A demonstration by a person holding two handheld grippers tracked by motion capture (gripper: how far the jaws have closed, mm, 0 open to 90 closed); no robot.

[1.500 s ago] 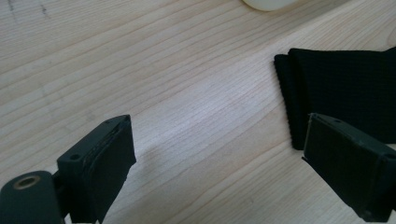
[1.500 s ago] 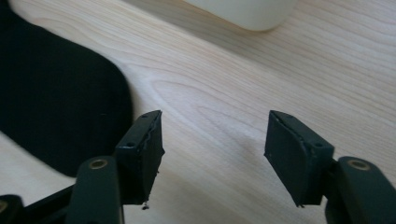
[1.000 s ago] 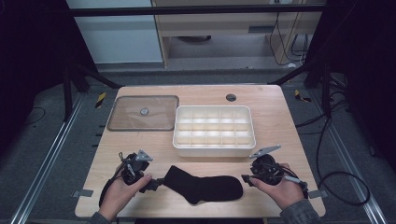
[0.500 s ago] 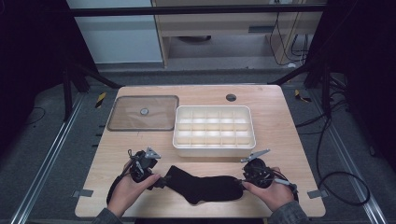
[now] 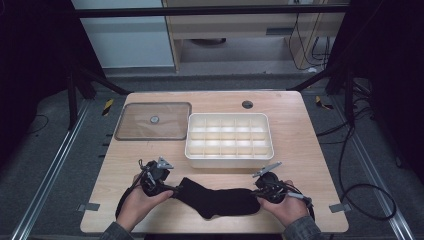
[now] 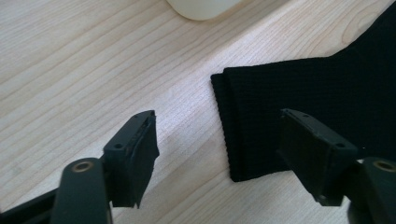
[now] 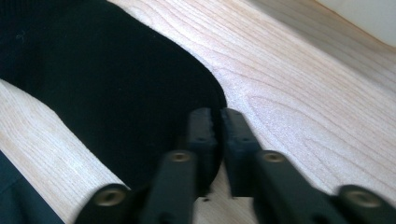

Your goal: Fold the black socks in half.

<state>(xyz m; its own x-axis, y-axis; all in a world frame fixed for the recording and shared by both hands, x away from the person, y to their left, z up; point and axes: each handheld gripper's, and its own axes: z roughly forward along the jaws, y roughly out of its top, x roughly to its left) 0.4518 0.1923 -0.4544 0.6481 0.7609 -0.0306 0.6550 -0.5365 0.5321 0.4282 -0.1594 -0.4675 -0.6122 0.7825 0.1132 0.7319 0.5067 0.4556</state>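
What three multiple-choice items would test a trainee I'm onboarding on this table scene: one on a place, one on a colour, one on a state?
1. Where does the sock lie?
A. inside the white tray
B. on the table in front of the white tray
C. on the clear lid

2. What colour is the sock?
A. white
B. red
C. black

3. How do the right gripper jaws stand?
A. closed at the sock's edge
B. wide open above the tray
C. closed on the lid

Answers: 1 B, it lies on the wood nearer the person than the white tray; 2 C, plainly black fabric; 3 A, the right gripper view shows the jaws together at the sock's rounded end.
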